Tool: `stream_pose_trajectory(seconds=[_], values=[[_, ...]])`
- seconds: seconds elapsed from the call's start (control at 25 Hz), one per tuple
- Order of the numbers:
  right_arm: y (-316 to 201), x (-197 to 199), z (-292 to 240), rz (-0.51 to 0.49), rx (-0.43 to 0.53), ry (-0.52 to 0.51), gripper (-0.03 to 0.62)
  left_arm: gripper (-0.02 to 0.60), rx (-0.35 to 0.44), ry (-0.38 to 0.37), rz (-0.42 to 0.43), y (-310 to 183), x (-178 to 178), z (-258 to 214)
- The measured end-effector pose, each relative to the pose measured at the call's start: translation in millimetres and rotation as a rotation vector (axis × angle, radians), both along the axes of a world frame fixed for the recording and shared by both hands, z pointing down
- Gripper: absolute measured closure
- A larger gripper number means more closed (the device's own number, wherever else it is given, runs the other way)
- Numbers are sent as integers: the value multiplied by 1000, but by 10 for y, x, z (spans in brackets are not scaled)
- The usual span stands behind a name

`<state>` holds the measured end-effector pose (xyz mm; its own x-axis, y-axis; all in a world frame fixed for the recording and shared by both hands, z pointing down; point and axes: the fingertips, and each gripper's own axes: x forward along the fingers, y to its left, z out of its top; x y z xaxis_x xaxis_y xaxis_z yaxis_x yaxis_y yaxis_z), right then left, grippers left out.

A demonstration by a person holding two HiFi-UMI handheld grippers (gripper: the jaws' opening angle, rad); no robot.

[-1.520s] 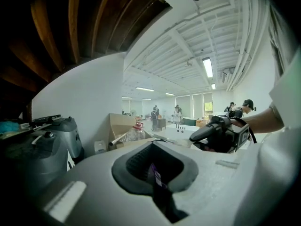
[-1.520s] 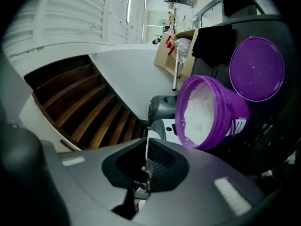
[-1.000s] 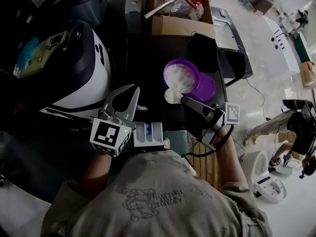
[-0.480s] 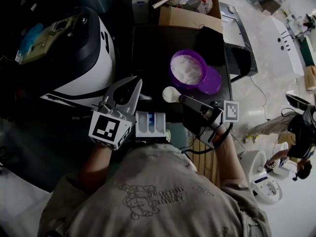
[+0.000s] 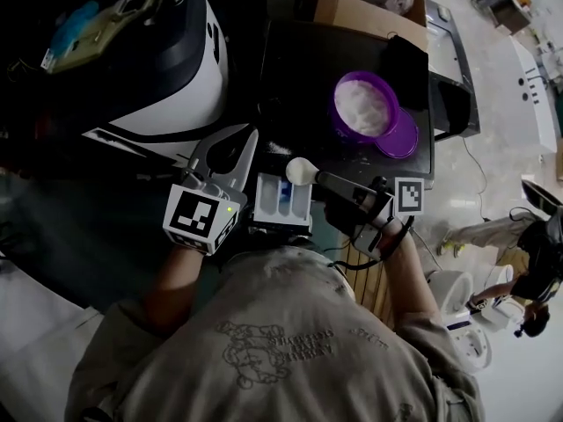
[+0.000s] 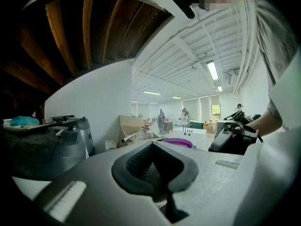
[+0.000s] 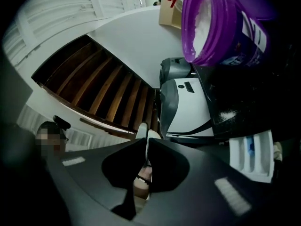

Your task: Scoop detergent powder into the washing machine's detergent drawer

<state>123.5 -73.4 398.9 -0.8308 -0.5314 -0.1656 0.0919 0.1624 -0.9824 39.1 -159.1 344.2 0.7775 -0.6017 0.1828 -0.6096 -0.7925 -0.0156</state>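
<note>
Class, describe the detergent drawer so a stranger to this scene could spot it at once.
Start at the black surface carrying the round purple tub of powder. At its near edge, beside the white scoop, lies the detergent drawer: the only white rectangular tray, split into compartments with a blue insert.

Black top [image 5: 295,77], open purple powder tub [image 5: 363,104], purple lid [image 5: 404,139] just beside it

Head view: above the person's shoulders, facing steeply down on the bench [image 5: 299,77], with both grippers mid-frame.
Left gripper view: rides low on the left gripper [image 5: 251,134], facing level across the bench top; purple tub [image 6: 178,142] some way off.
Right gripper view: rides on the right gripper [image 5: 324,179], rolled over, tub close.
Shared: tub in all three views; drawer [image 5: 281,202] in head and right gripper views.
</note>
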Motion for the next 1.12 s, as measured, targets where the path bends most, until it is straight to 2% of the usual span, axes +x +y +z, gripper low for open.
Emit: stream_pose_trajectory(seconds=[0.4,0.8,1.12], values=[[23,-395,260,-111,-35,22,557,581,-18,-6,-81,47,-361,192],[56,-738,440,-191,-30,35,557,581,-39,-19,-149,140,-627,381],[97,-857,734,-227,-14,120,557,581,-73,-35,-190,216,-803,612]])
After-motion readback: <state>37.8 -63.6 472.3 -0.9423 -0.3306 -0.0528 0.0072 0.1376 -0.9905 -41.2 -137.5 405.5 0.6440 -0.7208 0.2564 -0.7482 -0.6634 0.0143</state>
